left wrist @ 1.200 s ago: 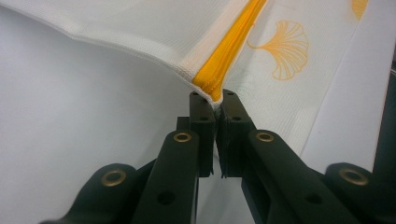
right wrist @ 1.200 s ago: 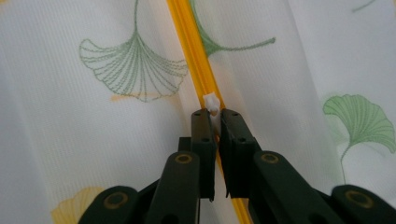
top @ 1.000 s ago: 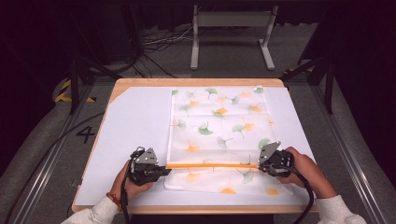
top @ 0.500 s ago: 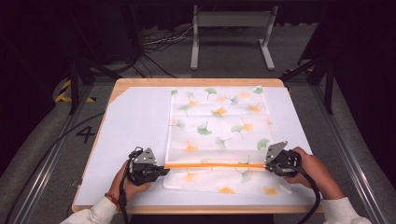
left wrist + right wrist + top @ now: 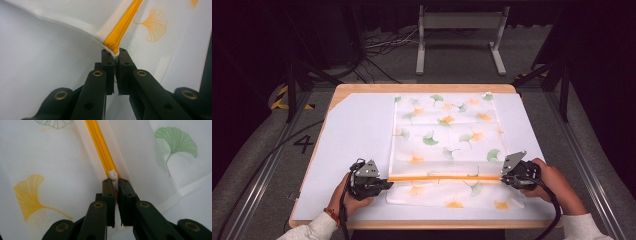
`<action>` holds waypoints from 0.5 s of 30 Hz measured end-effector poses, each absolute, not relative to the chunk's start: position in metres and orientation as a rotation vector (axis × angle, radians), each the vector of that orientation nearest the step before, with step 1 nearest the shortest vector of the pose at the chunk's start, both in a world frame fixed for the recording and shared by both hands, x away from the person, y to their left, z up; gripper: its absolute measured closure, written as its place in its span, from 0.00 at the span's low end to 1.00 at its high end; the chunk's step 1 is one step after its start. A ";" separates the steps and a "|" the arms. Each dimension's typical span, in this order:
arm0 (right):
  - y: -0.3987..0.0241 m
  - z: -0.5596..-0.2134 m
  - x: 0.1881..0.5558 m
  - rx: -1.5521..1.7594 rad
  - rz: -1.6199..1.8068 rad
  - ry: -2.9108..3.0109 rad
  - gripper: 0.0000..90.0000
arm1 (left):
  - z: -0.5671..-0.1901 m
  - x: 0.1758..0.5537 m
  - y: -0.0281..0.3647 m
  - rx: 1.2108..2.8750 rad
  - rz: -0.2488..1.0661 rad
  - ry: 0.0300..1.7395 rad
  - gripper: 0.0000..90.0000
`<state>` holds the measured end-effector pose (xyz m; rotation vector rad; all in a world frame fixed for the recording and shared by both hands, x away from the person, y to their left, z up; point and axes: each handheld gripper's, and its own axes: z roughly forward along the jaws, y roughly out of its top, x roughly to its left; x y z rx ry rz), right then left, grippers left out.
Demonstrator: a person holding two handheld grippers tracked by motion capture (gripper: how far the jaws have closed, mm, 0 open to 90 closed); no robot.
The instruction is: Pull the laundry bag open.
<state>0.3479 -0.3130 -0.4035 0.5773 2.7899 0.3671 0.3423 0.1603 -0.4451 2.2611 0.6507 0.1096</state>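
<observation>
The white cloth (image 5: 446,145) with green and orange ginkgo leaves lay flat, its orange strip (image 5: 444,177) stretched straight across the near part.

Our right gripper (image 5: 115,185) has its jaws closed on the end of the orange zip (image 5: 101,145), a small white tab (image 5: 113,175) sticking up between the tips. White cloth (image 5: 62,162) with green and yellow ginkgo leaves spreads on both sides.

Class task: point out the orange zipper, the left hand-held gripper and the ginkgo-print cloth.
orange zipper (image 5: 444,177), high view, middle of its length.
left hand-held gripper (image 5: 115,56), left gripper view, between its fingertips.
ginkgo-print cloth (image 5: 447,135), high view, flat upper part.
</observation>
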 end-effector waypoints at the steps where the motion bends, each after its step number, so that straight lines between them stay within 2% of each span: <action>1: -0.314 -0.403 0.348 0.586 0.382 2.788 0.94 | -0.445 0.342 0.160 2.264 0.108 0.650 0.95; 15: -0.319 -0.399 0.346 0.585 0.395 2.795 0.94 | -0.446 0.341 0.159 2.281 0.114 0.650 0.95</action>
